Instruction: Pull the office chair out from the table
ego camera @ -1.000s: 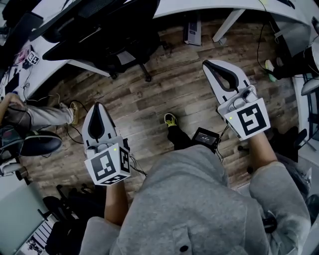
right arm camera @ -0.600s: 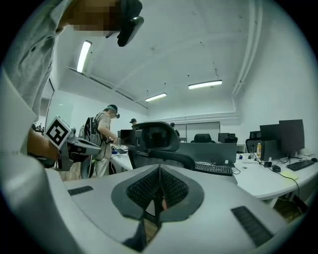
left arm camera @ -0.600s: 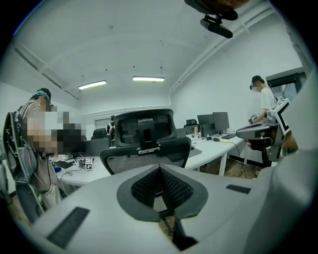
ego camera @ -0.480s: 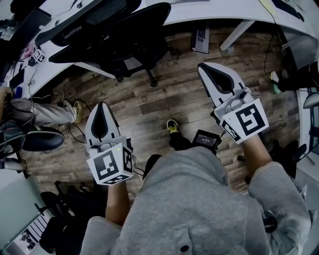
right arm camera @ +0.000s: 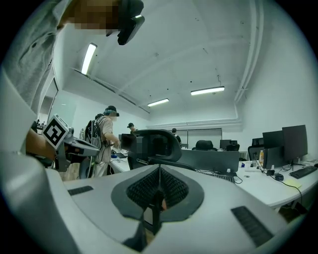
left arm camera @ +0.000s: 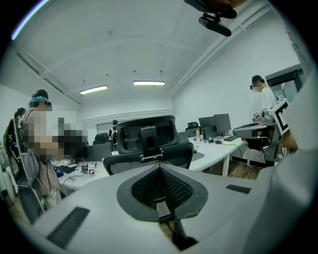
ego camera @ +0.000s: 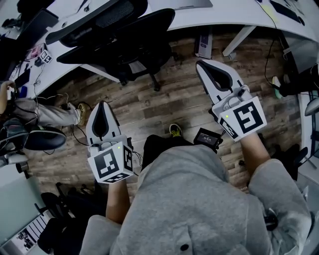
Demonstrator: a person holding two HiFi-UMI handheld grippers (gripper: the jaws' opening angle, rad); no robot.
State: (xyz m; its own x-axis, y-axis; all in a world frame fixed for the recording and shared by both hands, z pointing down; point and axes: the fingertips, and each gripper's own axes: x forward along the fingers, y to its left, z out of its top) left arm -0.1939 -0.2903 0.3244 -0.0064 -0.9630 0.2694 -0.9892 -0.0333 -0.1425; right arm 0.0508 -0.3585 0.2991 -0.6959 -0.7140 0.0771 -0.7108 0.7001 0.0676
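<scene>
The black office chair point(ego camera: 124, 35) with a mesh back stands tucked against the white table point(ego camera: 224, 12) at the top of the head view. My left gripper point(ego camera: 101, 105) hangs over the wooden floor, short of the chair, shut and empty. My right gripper point(ego camera: 200, 64) is to the chair's right, also shut and empty, apart from it. The left gripper view has the chair's back and headrest point(left arm camera: 147, 141) straight ahead beyond the left gripper point(left arm camera: 159, 168). In the right gripper view the chair point(right arm camera: 155, 145) sits just past the right gripper point(right arm camera: 159, 168).
A seated person's legs point(ego camera: 45, 114) and another chair are at the left. A dark box point(ego camera: 205, 137) lies on the floor by my feet, and a computer case point(ego camera: 203, 42) and table leg point(ego camera: 239, 37) are under the table. Other people point(left arm camera: 263, 99) point(right arm camera: 104, 139) stand nearby; monitors point(right arm camera: 293, 139) sit on desks.
Both grippers have come a little nearer to the chair, which now sits lower and larger in the head view. My body has stepped forward. The jaws have stayed shut.
</scene>
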